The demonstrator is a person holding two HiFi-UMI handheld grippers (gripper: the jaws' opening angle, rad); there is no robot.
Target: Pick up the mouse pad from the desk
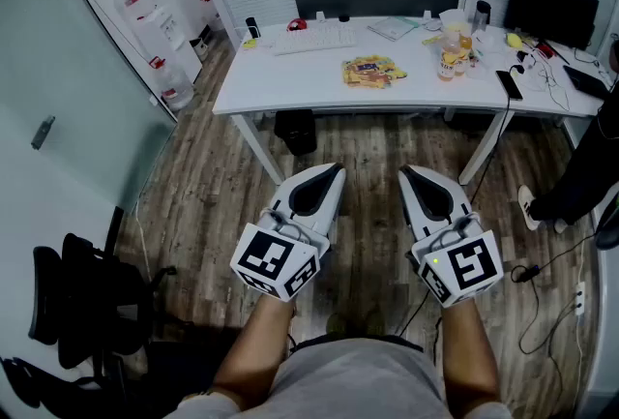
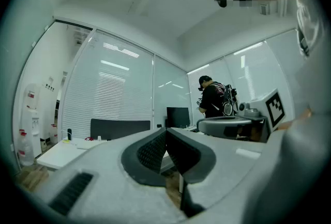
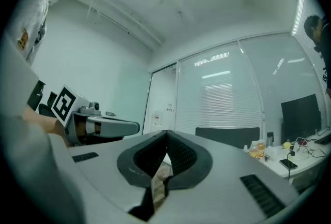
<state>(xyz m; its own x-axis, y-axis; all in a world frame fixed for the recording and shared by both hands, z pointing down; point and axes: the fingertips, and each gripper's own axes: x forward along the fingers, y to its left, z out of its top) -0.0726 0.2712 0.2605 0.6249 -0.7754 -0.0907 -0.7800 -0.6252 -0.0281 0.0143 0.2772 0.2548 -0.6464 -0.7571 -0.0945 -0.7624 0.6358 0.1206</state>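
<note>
One white desk (image 1: 290, 83) is standing across the room, well apart from the person. Left gripper (image 1: 334, 172) and right gripper (image 1: 406, 174) are hanging level short of it, jaws pressed together on nothing. The yellow-patterned sheet lying flat mid-desk, right of the keyboard (image 1: 314, 41), is likely the mouse pad (image 1: 372, 72). It is probably thin, light and floppy, so pinching one edge is looking best.

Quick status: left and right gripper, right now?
Left gripper: closed, holding nothing.
Right gripper: closed, holding nothing.
</note>
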